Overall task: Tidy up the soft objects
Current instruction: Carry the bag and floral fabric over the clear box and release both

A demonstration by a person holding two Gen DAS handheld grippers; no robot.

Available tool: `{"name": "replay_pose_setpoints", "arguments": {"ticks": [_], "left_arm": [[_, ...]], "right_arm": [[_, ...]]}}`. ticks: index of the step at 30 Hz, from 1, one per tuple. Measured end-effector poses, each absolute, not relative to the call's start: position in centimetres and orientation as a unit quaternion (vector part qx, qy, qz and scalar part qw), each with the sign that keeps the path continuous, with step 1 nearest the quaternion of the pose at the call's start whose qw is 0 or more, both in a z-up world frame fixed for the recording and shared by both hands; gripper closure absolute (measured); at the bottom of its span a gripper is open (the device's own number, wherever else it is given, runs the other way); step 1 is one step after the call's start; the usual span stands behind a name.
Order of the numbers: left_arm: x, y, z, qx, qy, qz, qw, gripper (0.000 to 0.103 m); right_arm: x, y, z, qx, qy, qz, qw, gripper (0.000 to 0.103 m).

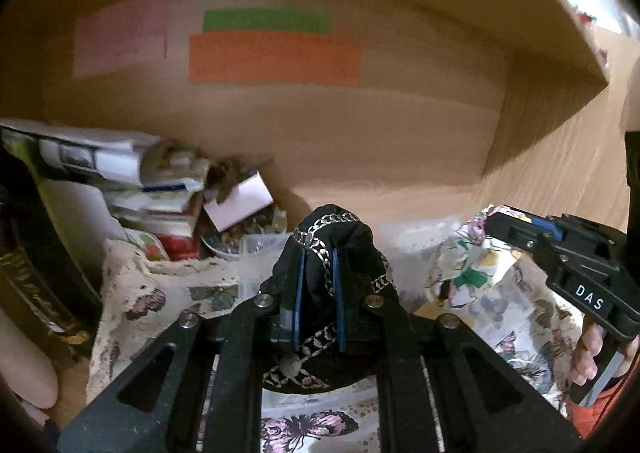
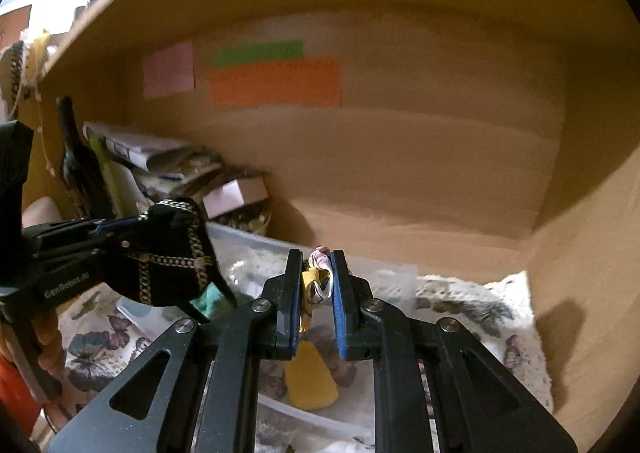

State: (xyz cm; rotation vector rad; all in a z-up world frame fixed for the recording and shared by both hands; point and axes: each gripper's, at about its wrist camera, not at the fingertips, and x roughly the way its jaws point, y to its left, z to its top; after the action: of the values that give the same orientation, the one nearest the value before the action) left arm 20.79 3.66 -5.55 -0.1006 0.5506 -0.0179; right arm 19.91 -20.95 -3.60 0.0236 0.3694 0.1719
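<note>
My left gripper (image 1: 318, 273) is shut on a black cloth with a silver chain pattern (image 1: 332, 237) and holds it above the butterfly-print cloth (image 1: 308, 425) on the shelf floor. In the right wrist view the same black cloth (image 2: 172, 253) hangs from the left gripper at the left. My right gripper (image 2: 316, 277) is shut on a white floral cloth with yellow (image 2: 316, 281); in the left wrist view this floral cloth (image 1: 472, 253) hangs from the right gripper at the right. A yellow sponge (image 2: 312, 381) lies in a clear plastic container (image 2: 384, 273) below the right gripper.
I am inside a wooden shelf compartment with coloured paper notes (image 1: 272, 57) on its back wall. A stack of books and boxes (image 1: 160, 189) and a dark bottle (image 2: 76, 157) stand at the left. A side wall (image 2: 592, 213) closes the right.
</note>
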Motion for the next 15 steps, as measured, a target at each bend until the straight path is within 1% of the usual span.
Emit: {"name": "replay_pose_setpoints", "arguments": {"ticks": [12, 15], "left_arm": [[23.9, 2.5, -10.0, -0.036, 0.352, -0.026, 0.935, 0.091], [24.0, 2.4, -10.2, -0.031, 0.358, -0.025, 0.933, 0.089]], "right_arm": [[24.1, -19.4, -6.9, -0.011, 0.274, 0.120, 0.954, 0.090], [24.3, -19.3, -7.4, -0.017, 0.288, 0.122, 0.950, 0.090]]}}
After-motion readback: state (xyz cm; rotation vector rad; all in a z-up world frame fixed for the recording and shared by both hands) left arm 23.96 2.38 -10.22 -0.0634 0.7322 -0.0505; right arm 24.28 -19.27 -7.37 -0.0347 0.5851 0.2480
